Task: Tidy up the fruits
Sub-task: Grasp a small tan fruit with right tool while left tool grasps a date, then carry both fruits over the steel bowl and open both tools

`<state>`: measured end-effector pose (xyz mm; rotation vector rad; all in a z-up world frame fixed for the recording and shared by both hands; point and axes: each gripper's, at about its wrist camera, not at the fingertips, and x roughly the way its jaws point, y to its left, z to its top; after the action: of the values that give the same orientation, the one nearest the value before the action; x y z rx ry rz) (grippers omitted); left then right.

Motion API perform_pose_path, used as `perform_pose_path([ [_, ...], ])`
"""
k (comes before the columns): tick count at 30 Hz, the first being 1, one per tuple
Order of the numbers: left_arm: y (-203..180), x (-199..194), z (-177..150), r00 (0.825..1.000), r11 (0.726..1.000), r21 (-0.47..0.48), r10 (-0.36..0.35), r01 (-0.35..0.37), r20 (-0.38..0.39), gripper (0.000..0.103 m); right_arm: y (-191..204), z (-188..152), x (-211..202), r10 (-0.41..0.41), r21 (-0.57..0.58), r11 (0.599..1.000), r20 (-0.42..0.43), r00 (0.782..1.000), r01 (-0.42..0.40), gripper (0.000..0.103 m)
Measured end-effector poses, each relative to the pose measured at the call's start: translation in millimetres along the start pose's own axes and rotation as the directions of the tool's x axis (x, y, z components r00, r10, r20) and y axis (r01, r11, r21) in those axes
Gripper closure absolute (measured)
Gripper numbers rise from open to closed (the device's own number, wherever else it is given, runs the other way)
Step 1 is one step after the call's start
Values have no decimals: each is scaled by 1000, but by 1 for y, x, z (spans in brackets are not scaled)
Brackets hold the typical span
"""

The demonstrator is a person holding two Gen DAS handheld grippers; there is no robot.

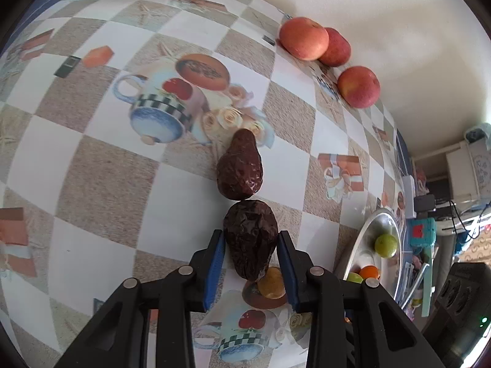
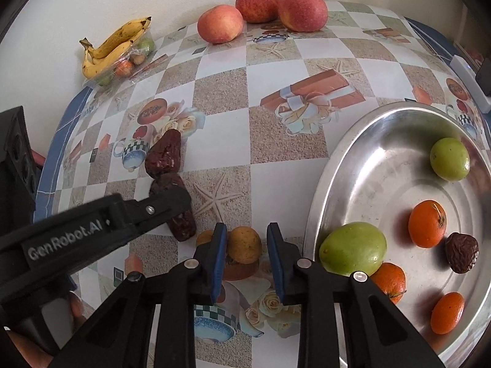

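Both my grippers straddle fruit on the desk (image 2: 276, 165).
Left gripper (image 1: 251, 245) fingers spread around a dark date (image 1: 250, 239) — right gripper (image 2: 247, 240) fingers spread, a yellow fruit (image 2: 244, 245) between them.

text: "GenRobot.AI" | colour: pale grey raised letters | on: black arm of the left gripper (image 2: 172, 211) | where: right wrist view, at about 8 o'clock | reads: left to right, tilted upward | other readable text, numbers or signs: none in either view; printed pictures on the tabletop (image 2: 221, 141) carry no legible words
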<state>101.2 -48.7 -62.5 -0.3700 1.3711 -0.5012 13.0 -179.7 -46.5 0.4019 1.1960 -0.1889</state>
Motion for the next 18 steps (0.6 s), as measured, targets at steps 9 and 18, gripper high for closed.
perform_pose_path([
  [9,12,-15,1,1000,997,-69,17,-18,-11,66,1,2,-4,11,-4,1000,9,1000,-11,79],
  [18,10,-37,3,999,997,-80,8,-5,36,66,-2,8,-33,35,12,999,86,996,-36,79],
])
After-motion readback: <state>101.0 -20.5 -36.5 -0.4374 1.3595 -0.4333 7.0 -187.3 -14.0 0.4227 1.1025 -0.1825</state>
